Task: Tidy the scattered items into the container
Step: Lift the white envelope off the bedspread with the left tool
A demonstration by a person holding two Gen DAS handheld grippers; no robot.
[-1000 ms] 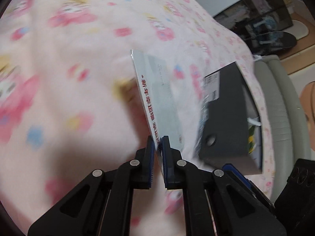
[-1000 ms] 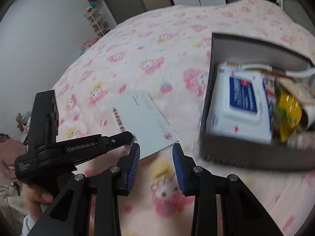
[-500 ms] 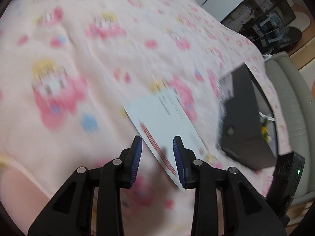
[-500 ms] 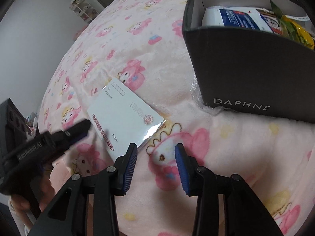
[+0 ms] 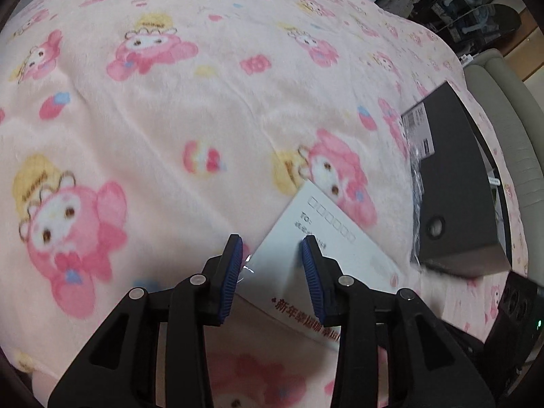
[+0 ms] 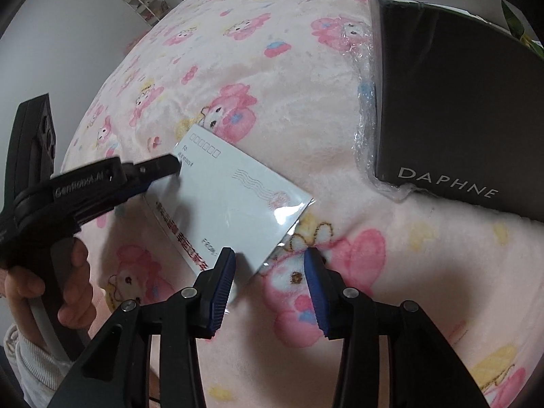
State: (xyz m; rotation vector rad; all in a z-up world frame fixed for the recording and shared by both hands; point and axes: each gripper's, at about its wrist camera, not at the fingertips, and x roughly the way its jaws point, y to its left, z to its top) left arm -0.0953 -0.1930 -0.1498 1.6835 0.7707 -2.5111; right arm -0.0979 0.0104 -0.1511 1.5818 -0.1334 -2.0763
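Landmark: envelope, white, in a clear sleeve, lying flat on the pink cartoon-print blanket over the bed.

Left of envelope: person's hand holds the left gripper. Jaws apart, nothing between the pads. In the right wrist view its tip sits at the envelope's top-left corner, by the address boxes; can't tell if it touches. Left wrist view shows the envelope's near edge between and below the blue fingers.

Envelope itself: red printed line along the long left edge, postmark at the right end, sleeve edge lifting slightly at the right corner.

Below the envelope: right gripper, jaws apart and empty, left pad just over the bottom corner.

Right of envelope: dark box marked DAPHNE, near but not touching it, standing on the blanket. Crinkled clear plastic wrap lies along the box's side facing the envelope. Envelope is outside the box.
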